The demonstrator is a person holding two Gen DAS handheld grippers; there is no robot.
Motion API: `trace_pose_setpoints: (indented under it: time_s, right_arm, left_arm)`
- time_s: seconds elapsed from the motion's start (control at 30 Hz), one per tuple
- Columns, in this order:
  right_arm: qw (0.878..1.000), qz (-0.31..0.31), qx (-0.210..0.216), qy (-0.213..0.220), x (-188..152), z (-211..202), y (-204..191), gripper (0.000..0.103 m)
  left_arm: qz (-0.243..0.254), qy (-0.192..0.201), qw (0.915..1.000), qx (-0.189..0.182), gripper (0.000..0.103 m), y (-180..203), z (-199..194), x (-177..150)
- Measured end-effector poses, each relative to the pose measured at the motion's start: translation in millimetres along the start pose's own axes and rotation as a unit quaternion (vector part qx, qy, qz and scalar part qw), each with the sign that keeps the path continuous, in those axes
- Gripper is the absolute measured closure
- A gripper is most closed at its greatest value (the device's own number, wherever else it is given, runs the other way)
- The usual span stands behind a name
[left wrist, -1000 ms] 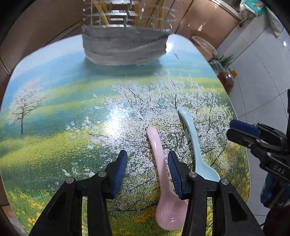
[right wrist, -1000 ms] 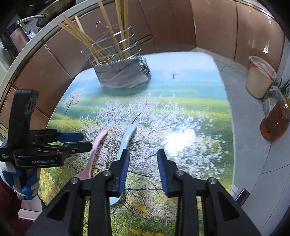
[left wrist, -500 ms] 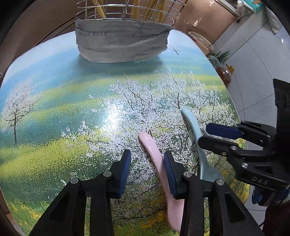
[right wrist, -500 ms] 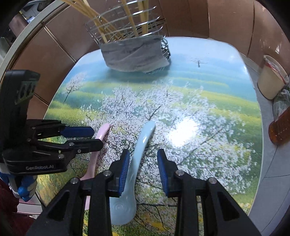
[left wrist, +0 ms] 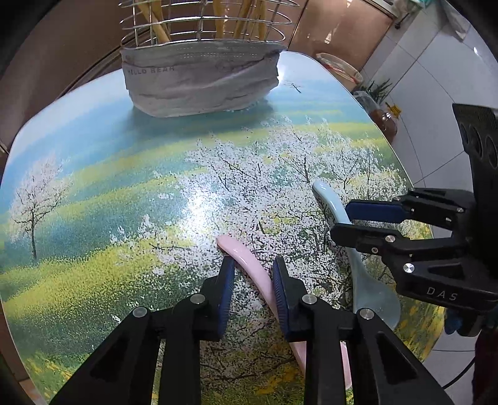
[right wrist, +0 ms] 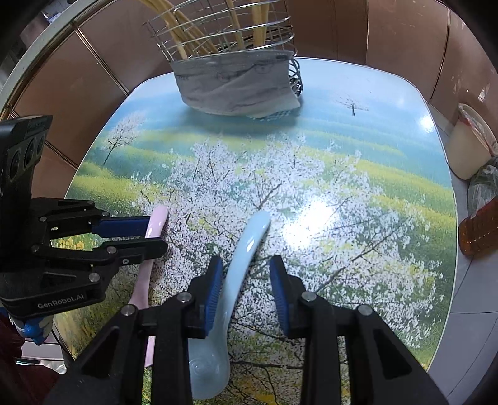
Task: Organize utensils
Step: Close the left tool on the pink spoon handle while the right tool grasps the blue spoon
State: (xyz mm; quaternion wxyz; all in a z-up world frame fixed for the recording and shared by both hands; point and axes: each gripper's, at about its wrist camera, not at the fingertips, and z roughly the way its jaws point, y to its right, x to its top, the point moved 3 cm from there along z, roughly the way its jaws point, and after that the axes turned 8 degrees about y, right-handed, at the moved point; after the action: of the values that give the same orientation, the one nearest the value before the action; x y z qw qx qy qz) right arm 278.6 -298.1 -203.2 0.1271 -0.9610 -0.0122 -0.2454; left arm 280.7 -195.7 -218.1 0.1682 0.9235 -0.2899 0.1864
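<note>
This looks like a home kitchen or dining corner: a picture-printed table (right wrist: 389, 102), a wire utensil basket (left wrist: 202, 28) with chopsticks (right wrist: 186, 31), a tiled floor (left wrist: 435, 102) and a waste bin (right wrist: 467, 149).

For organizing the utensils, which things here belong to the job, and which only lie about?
Job:
pink spoon
light blue spoon
wire utensil basket
chopsticks

Lying about:
grey face mask
waste bin
amber bottle

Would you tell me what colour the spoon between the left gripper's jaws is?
Pale pink; the spoon shows best in the left wrist view.
</note>
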Motion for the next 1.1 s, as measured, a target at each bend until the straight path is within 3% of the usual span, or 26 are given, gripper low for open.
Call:
trace_pose_setpoints:
  time_s: [0.73,1.1]
  right_arm:
    - [1.000,-0.011,-0.007,-0.003,0,2,-3,0.074]
    - [1.000,-0.010,-0.006,-0.004,-2,0,-2,0.082]
  left_arm:
    - [0.057,0.015,0.9974,0.042,0.083,4,-1,-7]
    - [0.072,0.014,0.9961,0.049,0.084,-6,-8,-16]
